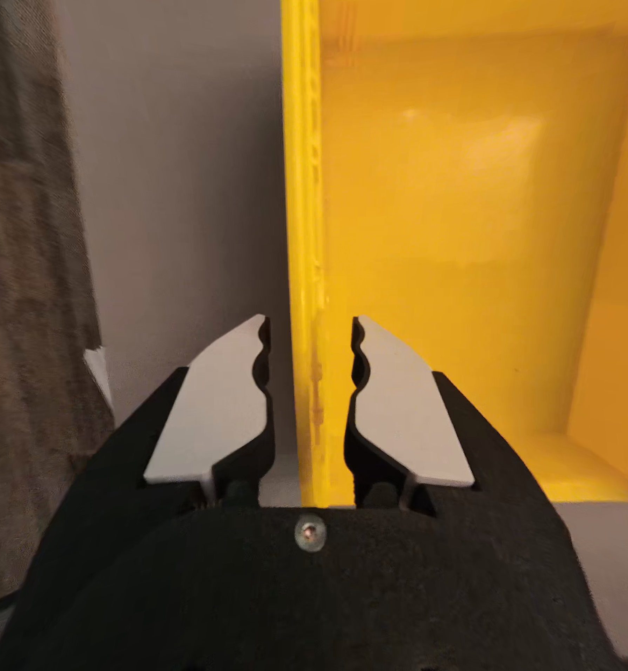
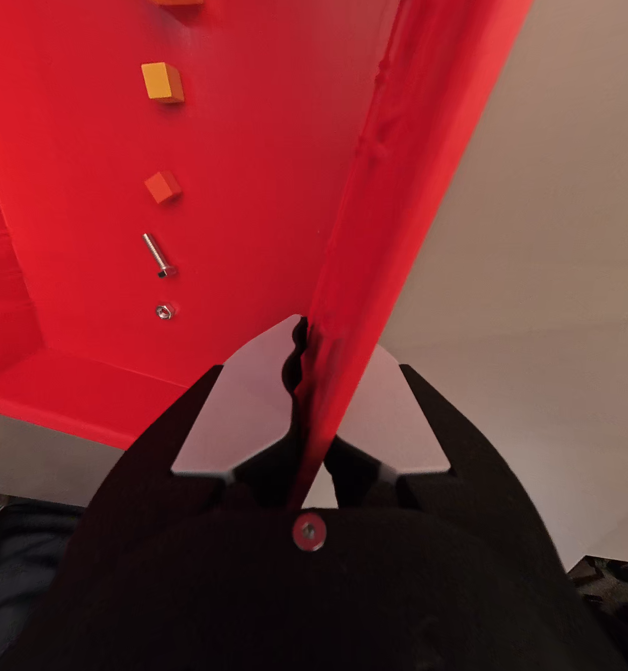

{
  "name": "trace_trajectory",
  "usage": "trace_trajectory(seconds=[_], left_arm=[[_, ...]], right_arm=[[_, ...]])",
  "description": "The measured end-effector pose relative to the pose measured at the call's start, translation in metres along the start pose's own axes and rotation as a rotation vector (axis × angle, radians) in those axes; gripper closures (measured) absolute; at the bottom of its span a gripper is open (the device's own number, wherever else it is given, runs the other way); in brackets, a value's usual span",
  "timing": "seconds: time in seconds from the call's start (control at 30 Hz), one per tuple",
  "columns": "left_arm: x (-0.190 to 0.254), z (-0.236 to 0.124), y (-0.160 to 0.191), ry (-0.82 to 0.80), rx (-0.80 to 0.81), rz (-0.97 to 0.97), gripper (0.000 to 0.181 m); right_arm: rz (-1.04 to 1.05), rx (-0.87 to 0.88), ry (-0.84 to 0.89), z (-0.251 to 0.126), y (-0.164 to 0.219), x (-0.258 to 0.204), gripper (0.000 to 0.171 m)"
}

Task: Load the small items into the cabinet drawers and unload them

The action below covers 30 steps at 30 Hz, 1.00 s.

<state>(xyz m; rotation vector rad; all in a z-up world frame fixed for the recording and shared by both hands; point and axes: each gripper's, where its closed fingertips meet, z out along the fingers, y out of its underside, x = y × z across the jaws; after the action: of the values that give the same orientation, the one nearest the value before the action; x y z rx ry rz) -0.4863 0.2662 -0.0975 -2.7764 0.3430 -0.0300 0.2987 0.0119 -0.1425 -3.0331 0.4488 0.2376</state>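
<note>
Straddling yellow drawer (image 1: 487,218) wall, left hand-held gripper (image 1: 309,319) agape.

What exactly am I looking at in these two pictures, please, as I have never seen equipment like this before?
There is no robot here: a person holds a two-finger gripper in each hand, and a camera on each one looks forward along its fingers.

The left wrist view shows the left gripper, black with pale pads. Its fingers straddle the side wall of a yellow drawer, with a gap on both sides, so it is open and not gripping. No items show in the visible part of that drawer.

The right wrist view shows the right gripper closed on the side wall of a red drawer. On that drawer's floor lie, in a rough line, a nut, a bolt, and two orange blocks. A third is cut off at the top edge.

A pale surface lies beneath both drawers.
</note>
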Motion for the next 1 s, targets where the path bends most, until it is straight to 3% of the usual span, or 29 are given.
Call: trace_trajectory(seconds=[0.1, 0.2, 0.43, 0.63, 0.83, 1.0], left_arm=[[0.001, 0.013, 0.023, 0.004, -0.147, 0.027, 0.162], [0.013, 0.012, 0.02, 0.103, -0.131, 0.021, 0.176], [0.02, 0.013, 0.014, 0.183, -0.11, 0.022, 0.176], [0.024, 0.013, 0.012, 0.268, -0.095, -0.004, 0.175], [0.026, 0.01, 0.019, 0.354, -0.099, 0.015, 0.176], [0.013, 0.004, 0.017, 0.377, -0.049, -0.031, 0.176]], right_arm=[[0.01, 0.006, -0.007, 0.001, -0.002, 0.001, 0.165], [0.007, 0.011, -0.004, 0.001, -0.002, 0.0, 0.165], [0.038, 0.038, -0.045, 0.002, 0.001, -0.009, 0.166], [0.05, 0.029, -0.184, 0.0, 0.012, -0.012, 0.166], [0.081, 0.049, -0.166, -0.025, 0.051, -0.006, 0.166], [0.055, 0.027, -0.098, -0.055, 0.111, -0.006, 0.166]])
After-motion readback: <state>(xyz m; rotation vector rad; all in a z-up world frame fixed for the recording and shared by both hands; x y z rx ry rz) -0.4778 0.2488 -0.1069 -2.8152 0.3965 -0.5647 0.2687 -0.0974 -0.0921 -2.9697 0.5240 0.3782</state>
